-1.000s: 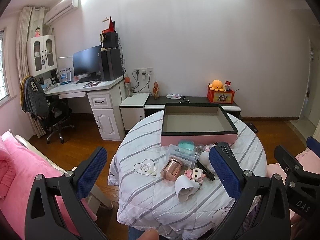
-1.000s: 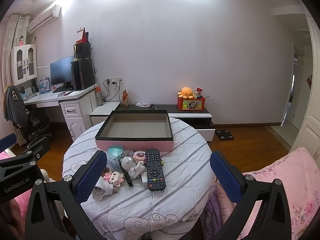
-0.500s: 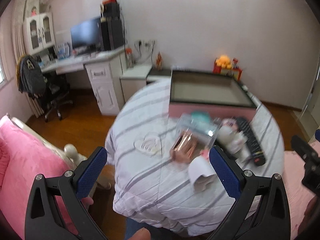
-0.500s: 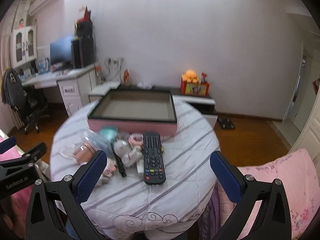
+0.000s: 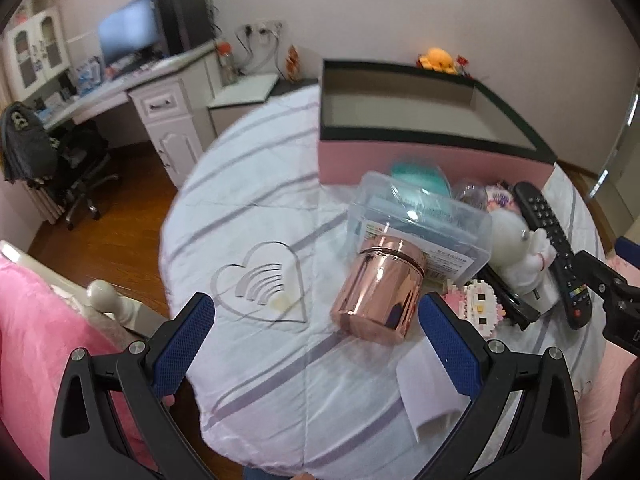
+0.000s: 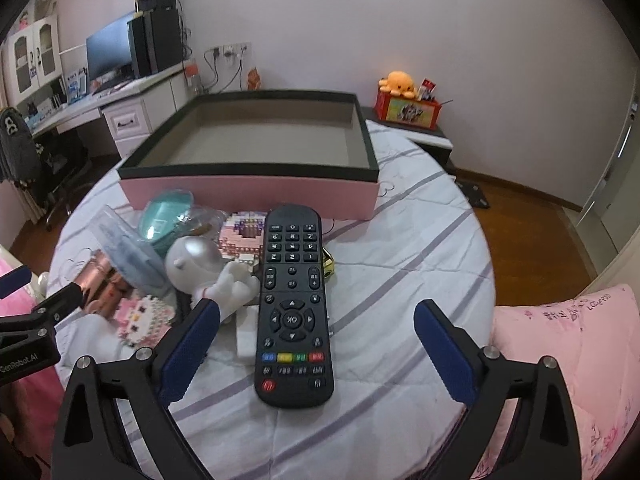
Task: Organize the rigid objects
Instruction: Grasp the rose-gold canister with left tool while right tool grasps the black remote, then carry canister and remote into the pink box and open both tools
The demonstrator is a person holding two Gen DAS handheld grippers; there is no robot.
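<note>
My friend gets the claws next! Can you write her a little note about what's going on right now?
Left claw: open, holding nothing, over the table in front of the shiny copper can, which lies on its side.
Right claw: open, holding nothing, lined up over the black remote.
Pink box: at the back of the table, nothing in it.
The clear plastic case, white astronaut toy and pink block toy sit piled in front of the box.
Done: nothing packed yet.
Left: everything goes into the box.

Soft even indoor light, left wrist view motion-blurred, right sharper, fisheye bending and dark vignette at edges
</note>
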